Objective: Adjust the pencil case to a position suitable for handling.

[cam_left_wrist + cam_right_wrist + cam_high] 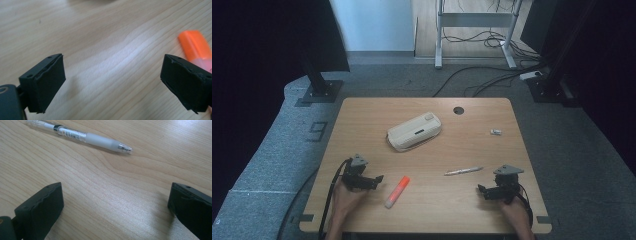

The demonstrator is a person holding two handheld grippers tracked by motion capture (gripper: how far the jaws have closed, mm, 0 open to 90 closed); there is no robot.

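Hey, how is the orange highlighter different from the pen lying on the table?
The highlighter is thick, with an orange cap and a pale body; the pen is slim, clear and white. The highlighter lies steeply slanted near the left gripper, while the pen lies almost crosswise, nearer the right gripper. Both lie flat on the table, ungripped, and both grippers are open.
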